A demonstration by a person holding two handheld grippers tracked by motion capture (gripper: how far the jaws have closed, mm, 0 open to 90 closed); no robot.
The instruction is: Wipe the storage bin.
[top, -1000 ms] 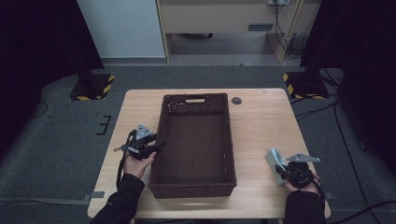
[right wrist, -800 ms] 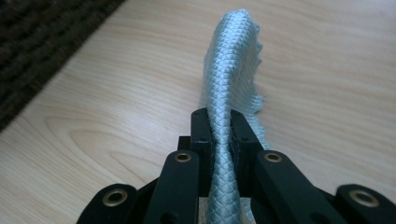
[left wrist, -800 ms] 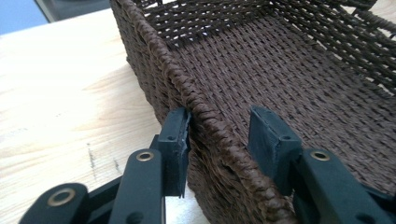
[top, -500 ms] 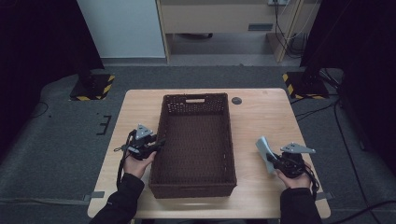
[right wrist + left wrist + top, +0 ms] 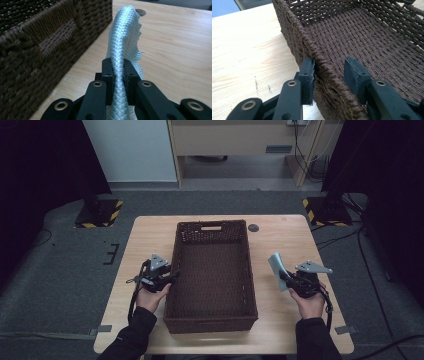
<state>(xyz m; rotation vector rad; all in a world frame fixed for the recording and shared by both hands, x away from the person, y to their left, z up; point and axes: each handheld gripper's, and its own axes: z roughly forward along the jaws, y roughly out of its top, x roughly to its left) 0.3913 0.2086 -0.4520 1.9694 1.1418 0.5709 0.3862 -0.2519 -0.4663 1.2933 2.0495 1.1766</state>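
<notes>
A light wooden table (image 5: 295,240) is seen in the high view, with a dark brown woven basket (image 5: 212,270) set lengthwise at its centre, one short end toward the person; nothing is seen lying in it. The left gripper (image 5: 167,276) is placed at the basket's left long wall, near the person's end. In the left gripper view its jaws are spread and set astride the woven rim (image 5: 317,53), one jaw outside the wall, the other over the inside; the outer jaw is just beside the weave, the inner one stands apart, so nothing is clamped. The right gripper (image 5: 283,276) is held over the table to the right of the basket, apart from its right wall. A pale blue-green woven cloth (image 5: 276,266) is pinched in it: in the right gripper view the jaws are closed onto the cloth (image 5: 123,47), which is folded into a narrow ridge and stands up and forward from them, clear of the tabletop. The basket's outer wall is seen just to the left of the cloth in that view, between cloth and basket interior. A small dark round disc (image 5: 253,227) lies on the table beyond the basket's far right corner, well apart from both grippers.
</notes>
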